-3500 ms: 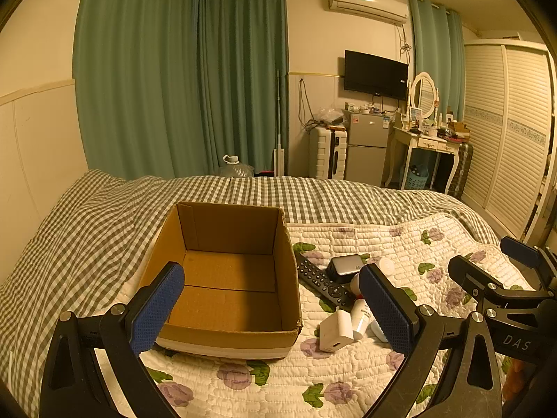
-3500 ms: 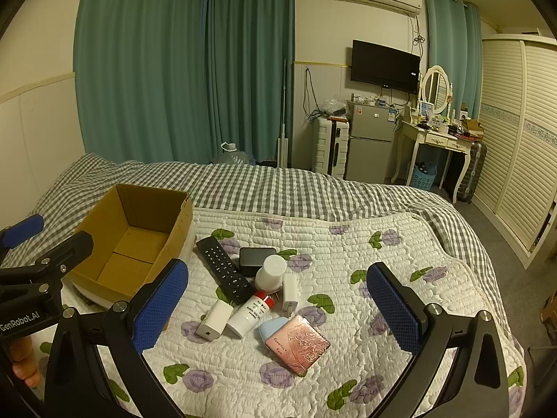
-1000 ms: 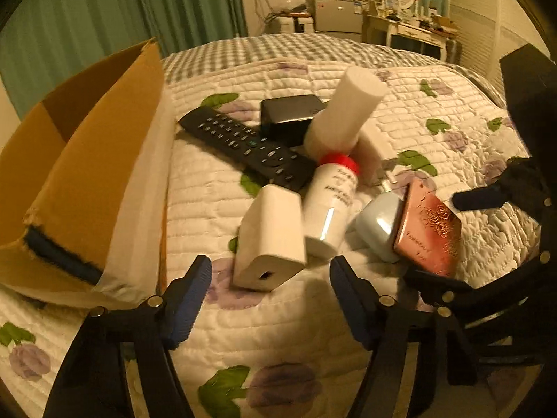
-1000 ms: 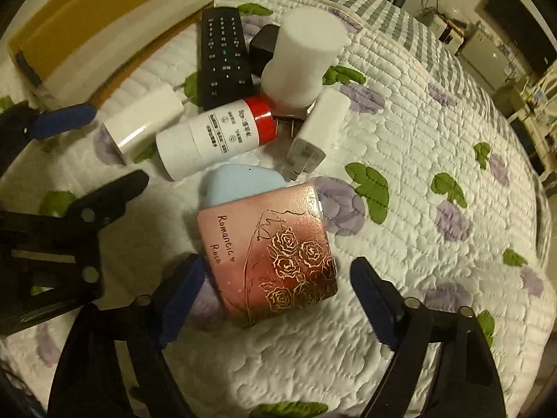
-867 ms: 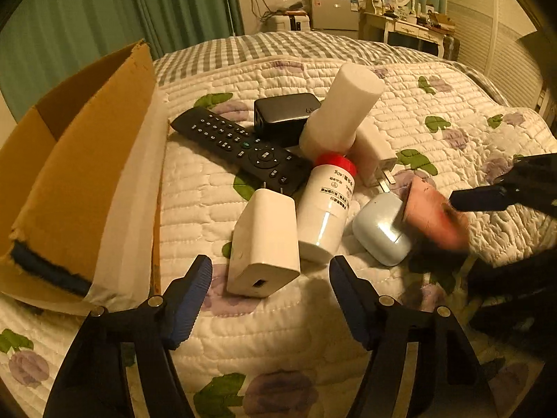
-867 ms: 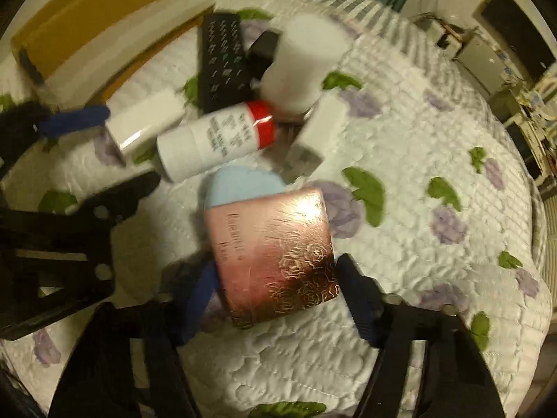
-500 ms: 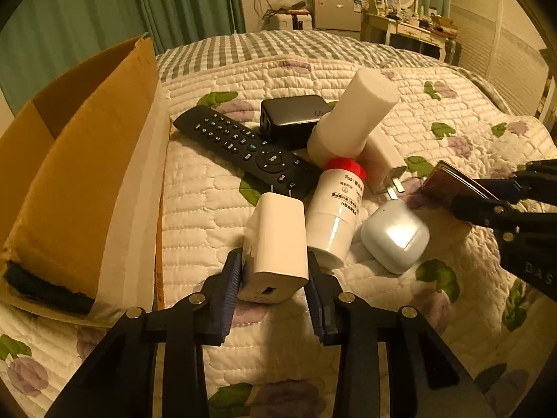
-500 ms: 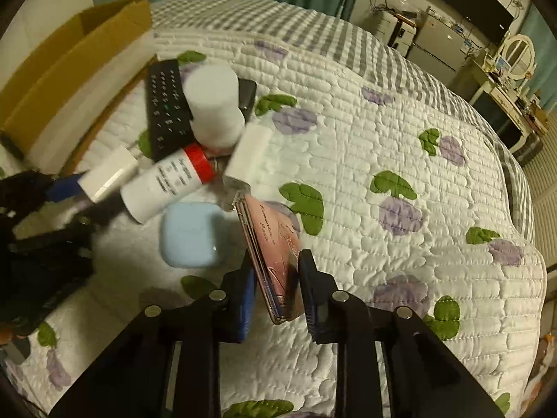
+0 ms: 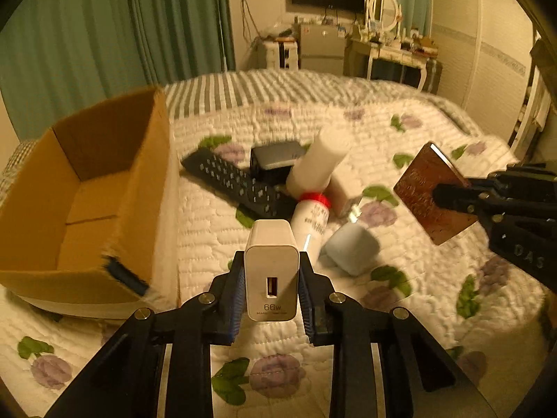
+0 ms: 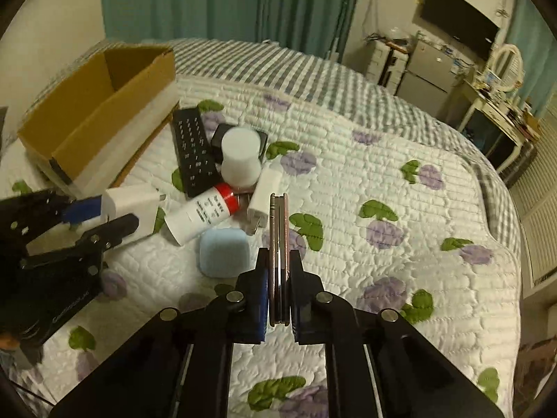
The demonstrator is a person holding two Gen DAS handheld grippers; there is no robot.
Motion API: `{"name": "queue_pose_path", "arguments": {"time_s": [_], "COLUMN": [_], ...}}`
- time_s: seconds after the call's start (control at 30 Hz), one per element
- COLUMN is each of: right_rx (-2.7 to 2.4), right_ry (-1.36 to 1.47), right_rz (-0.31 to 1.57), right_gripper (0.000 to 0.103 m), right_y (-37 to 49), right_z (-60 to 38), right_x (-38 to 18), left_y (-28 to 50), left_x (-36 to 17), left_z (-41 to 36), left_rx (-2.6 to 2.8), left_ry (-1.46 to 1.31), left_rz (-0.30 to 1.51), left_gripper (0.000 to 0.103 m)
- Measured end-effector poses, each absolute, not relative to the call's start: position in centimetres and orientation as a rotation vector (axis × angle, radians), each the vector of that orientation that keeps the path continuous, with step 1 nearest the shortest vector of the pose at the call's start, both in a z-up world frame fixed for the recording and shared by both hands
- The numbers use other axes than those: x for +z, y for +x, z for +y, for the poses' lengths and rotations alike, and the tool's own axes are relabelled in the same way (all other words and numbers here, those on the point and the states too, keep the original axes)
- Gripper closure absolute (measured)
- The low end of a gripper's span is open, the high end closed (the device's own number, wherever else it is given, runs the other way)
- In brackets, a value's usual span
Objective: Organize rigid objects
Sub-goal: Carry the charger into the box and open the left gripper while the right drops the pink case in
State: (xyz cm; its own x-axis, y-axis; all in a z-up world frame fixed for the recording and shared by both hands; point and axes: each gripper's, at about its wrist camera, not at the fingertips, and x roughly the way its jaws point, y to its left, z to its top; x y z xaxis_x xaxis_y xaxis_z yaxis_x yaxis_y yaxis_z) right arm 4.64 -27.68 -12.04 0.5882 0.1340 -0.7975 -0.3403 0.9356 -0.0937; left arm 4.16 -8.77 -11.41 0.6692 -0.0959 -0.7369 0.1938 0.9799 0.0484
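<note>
Above the quilted bed (image 9: 400,313), the left gripper (image 9: 271,289) is closing, its fingers (image 9: 236,289) clamping a white charger (image 9: 271,268) that is lifted clear of the quilt, just beside the open cardboard box (image 9: 115,188); the right gripper (image 10: 278,285) pinches a thin rose-patterned case (image 10: 278,240) edge-on, near the blue pod (image 10: 224,250), red-capped bottle (image 10: 202,216) and remote (image 10: 193,153)

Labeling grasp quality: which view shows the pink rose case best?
Left wrist view. The pink rose case shows its broad face there, clamped in the right gripper above the quilt. The right wrist view shows only its thin edge between the pads.
</note>
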Motion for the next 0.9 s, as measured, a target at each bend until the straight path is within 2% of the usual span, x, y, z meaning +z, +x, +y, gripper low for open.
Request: {"name": "queue_pose_path", "arguments": {"time_s": [0.27, 0.53, 0.7, 0.9], "right_rx": [0.279, 0.357, 0.436, 0.521], "right_ry": [-0.241, -0.259, -0.245, -0.218], "right_rz": [0.797, 0.639, 0.595, 0.623], "right_gripper": [0.094, 0.094, 0.094, 0.094], "right_y": [2.4, 2.5, 4.1, 7.8], "right_z": [-25.8, -19.1, -14.2, -8.6], "right_x": [-6.6, 0.8, 2.7, 1.2], "left_y": [2.9, 4.3, 6.1, 7.5], "left_x": [-4.2, 2.8, 3.8, 1.1], "left_z": [-6.3, -1.0, 2.8, 6.4], "left_rx": [-0.155, -0.071, -0.008, 0.030], "left_ry": [0.079, 0.044, 0.048, 0.075], "left_rz": [0.675, 0.527, 0.511, 0.570], "left_gripper": [0.075, 0.075, 0.075, 0.075]}}
